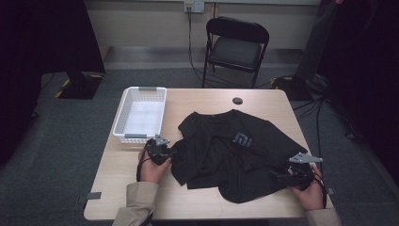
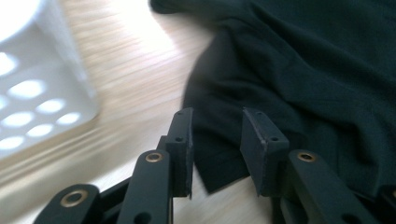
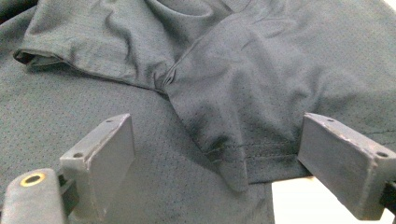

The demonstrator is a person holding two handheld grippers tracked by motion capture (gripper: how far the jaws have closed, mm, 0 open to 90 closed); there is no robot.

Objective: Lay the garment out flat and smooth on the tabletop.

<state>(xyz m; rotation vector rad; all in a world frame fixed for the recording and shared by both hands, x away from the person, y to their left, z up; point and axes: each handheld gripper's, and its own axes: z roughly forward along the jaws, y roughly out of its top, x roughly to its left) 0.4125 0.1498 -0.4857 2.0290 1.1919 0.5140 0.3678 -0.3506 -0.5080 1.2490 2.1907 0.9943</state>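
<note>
A black T-shirt point(image 1: 226, 155) with a small blue logo lies crumpled across the wooden table point(image 1: 263, 101). My left gripper point(image 1: 171, 155) sits at the shirt's left edge. In the left gripper view its jaws point(image 2: 217, 135) stand a little apart, a corner of the shirt's point(image 2: 303, 70) hem lies in the gap, and the pads do not press on it. My right gripper point(image 1: 276, 174) rests at the shirt's lower right corner. Its jaws point(image 3: 217, 135) are wide open, low over a folded hem of the shirt point(image 3: 233, 70).
A white plastic basket point(image 1: 141, 89) stands at the table's back left, close to my left gripper point(image 2: 42, 93). A small black round object point(image 1: 237, 100) lies near the table's far edge. A black folding chair point(image 1: 236, 44) stands behind the table.
</note>
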